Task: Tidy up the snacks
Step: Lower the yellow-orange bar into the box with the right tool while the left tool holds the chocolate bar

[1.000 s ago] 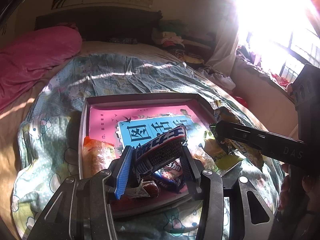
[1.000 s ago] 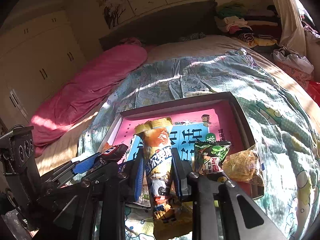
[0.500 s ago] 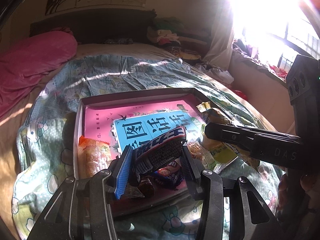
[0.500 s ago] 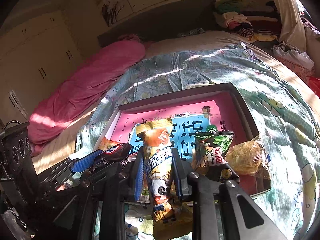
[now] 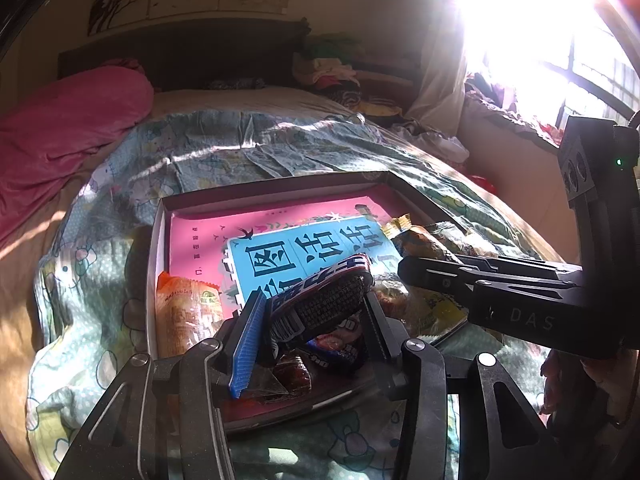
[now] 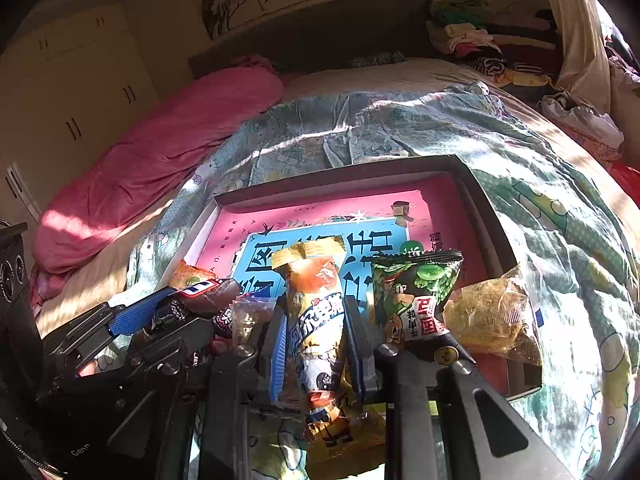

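Note:
A shallow box with a pink floor and a blue printed panel lies on the bed. My left gripper is shut on a dark snack bar with a red, white and blue stripe, held over the box's near end. My right gripper is shut on a long orange and white snack packet above the box. In the right wrist view the left gripper shows at the left with its dark bar. The right gripper reaches in from the right in the left wrist view.
An orange packet lies in the box's left corner, with small wrapped snacks under the left fingers. A green pea packet and a clear bag of yellow snacks rest at the box's right side. A patterned quilt and a pink blanket cover the bed.

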{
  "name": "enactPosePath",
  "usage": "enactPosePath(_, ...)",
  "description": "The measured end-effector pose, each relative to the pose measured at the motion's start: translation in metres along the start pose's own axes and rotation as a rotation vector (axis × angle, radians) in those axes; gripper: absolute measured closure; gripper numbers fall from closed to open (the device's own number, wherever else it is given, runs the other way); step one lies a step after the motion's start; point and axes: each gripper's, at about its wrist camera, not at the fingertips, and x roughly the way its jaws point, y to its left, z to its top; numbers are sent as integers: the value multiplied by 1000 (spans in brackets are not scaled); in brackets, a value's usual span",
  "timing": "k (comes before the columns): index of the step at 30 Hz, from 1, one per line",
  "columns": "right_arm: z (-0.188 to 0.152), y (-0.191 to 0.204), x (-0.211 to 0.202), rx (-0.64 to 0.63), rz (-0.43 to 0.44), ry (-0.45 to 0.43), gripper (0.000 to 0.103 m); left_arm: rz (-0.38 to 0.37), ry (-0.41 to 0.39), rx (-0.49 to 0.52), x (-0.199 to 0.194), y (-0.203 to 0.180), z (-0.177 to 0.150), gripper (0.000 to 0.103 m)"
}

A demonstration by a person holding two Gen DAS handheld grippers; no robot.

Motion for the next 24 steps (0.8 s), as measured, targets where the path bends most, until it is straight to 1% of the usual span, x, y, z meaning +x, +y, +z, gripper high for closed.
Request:
enactPosePath(5, -3, 2, 4, -32, -30, 14, 77, 13, 0, 16, 2, -2, -1, 54)
enactPosePath(11, -5, 6, 10, -56, -44, 24, 77, 19, 6, 25, 7, -3, -1, 54)
enactPosePath(24, -1, 7, 17, -65, -46, 33, 77, 28, 14, 29, 12, -2, -1, 54)
